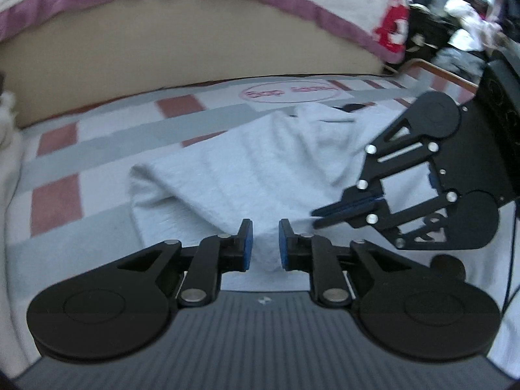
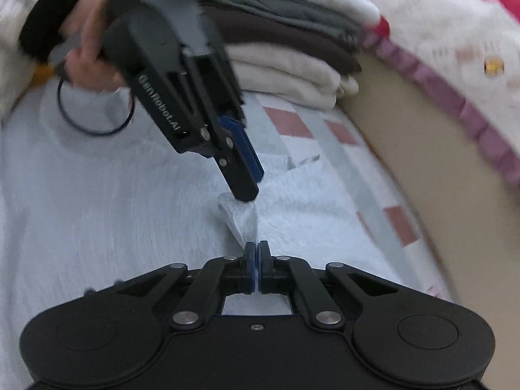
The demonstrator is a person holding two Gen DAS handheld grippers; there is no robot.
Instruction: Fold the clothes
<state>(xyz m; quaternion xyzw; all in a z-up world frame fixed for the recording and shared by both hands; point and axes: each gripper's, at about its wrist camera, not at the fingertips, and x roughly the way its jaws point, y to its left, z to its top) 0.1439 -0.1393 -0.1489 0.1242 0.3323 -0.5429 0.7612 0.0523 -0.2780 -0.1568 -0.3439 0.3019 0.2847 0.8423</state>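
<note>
Both grippers are matte black, with round disc hubs, linked arms joined by silver screws, and blue pads lining the fingers. The left gripper carries pale lettering along its side. The hand wears a dark sleeve, a thin black cable looping below.

Soft, even daylight, cool bluish cast, no glare; faint shadows under cloth folds. Fisheye bends bed edge, dark corners. Motion blur smears left gripper, hand and folded stack; near gripper bodies sharp; far clutter unfocused
</note>
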